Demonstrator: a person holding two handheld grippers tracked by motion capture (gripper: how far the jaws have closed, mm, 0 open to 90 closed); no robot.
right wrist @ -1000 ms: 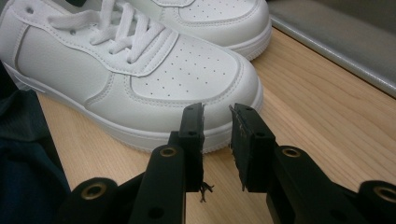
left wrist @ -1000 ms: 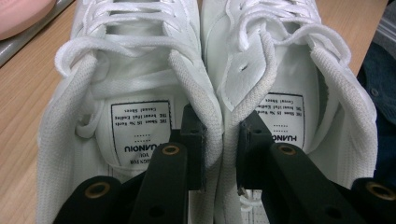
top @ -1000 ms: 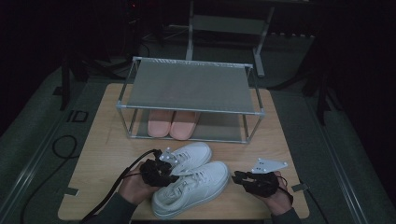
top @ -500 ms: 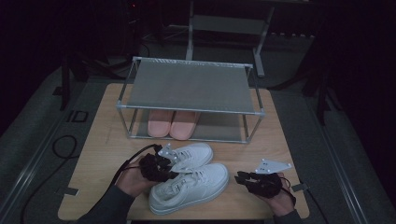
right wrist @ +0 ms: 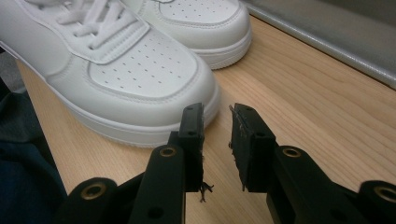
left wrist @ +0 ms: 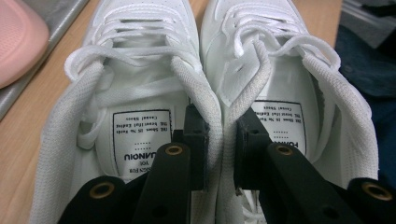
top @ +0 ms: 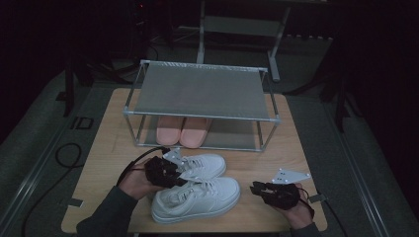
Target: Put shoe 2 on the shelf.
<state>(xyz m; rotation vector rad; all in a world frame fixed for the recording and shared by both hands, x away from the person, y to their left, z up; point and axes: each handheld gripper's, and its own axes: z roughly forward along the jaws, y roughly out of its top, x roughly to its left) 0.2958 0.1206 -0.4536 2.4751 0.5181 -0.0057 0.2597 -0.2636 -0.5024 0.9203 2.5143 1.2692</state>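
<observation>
Two white sneakers lie side by side on the wooden table (top: 106, 148), the far one (top: 207, 165) and the near one (top: 197, 200), toes pointing right. My left gripper (top: 174, 173) is at their heel ends. In the left gripper view it (left wrist: 222, 140) has one jaw inside each shoe and is shut on the two adjoining collars (left wrist: 219, 107), pinching them together. My right gripper (top: 257, 189) rests low by the near sneaker's toe (right wrist: 140, 79). Its jaws (right wrist: 217, 135) stand almost together with a narrow slit and nothing between them.
A metal shoe rack (top: 197, 91) stands at the back of the table, with a pair of pink shoes (top: 180, 129) on its lower shelf (right wrist: 327, 32). Bare wood lies between the sneakers and the rack. The table's front edge is close to both hands.
The near sneaker has turned slightly and lies closer alongside the far one, with my left gripper still at the heels. The right gripper has barely moved.
</observation>
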